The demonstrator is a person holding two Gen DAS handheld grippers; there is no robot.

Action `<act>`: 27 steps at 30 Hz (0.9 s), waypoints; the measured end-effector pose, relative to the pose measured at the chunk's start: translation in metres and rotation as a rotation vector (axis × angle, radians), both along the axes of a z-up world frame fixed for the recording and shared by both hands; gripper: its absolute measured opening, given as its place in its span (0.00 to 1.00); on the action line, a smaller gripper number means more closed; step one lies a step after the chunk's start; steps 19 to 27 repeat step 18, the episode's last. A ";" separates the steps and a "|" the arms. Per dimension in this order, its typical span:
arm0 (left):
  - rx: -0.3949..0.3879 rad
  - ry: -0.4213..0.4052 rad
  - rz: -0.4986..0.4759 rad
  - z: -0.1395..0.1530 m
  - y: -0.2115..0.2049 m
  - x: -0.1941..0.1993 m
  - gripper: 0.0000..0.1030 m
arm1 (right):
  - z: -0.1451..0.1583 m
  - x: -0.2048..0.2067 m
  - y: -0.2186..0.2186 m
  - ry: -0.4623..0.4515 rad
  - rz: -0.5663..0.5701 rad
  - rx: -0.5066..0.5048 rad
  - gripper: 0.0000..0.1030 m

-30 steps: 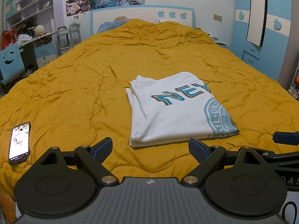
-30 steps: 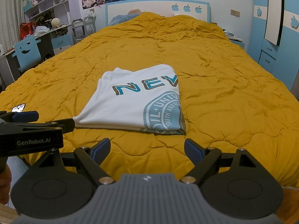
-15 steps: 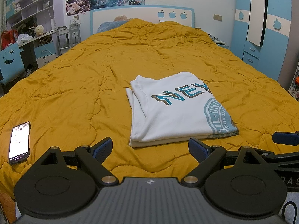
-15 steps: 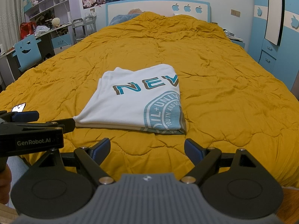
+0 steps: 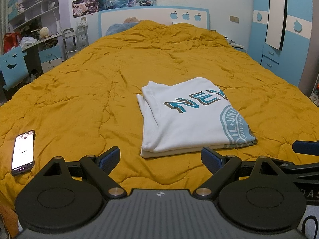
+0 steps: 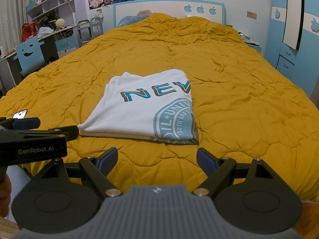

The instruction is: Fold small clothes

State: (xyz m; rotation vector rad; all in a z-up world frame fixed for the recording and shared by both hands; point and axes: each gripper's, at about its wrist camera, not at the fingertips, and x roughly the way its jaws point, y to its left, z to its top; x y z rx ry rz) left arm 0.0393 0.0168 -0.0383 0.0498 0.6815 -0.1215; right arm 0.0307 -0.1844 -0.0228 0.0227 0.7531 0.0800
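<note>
Left and right wrist views: the folded white T-shirt (image 5: pixel 191 119) (image 6: pixel 145 111), printed with teal lettering and a round emblem, lies flat on my mustard quilt (image 5: pixel 99 83) (image 6: pixel 239 99), at about 1 o'clock from my left gripper (image 5: pixel 160 158) and 11 o'clock from my right gripper (image 6: pixel 157 157). Both grippers hover short of the shirt's near edge with their blue-padded fingers spread wide apart, holding nothing and touching no cloth. A phone (image 5: pixel 23 152) with a lit screen lies on the quilt at 9 o'clock from my left gripper, well apart from the shirt.
</note>
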 end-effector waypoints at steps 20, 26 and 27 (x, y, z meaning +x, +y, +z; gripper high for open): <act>0.010 -0.017 -0.016 0.001 0.001 -0.001 1.00 | 0.000 0.000 0.001 0.001 0.001 -0.001 0.80; 0.010 -0.017 -0.016 0.001 0.001 -0.001 1.00 | 0.000 0.000 0.001 0.001 0.001 -0.001 0.80; 0.010 -0.017 -0.016 0.001 0.001 -0.001 1.00 | 0.000 0.000 0.001 0.001 0.001 -0.001 0.80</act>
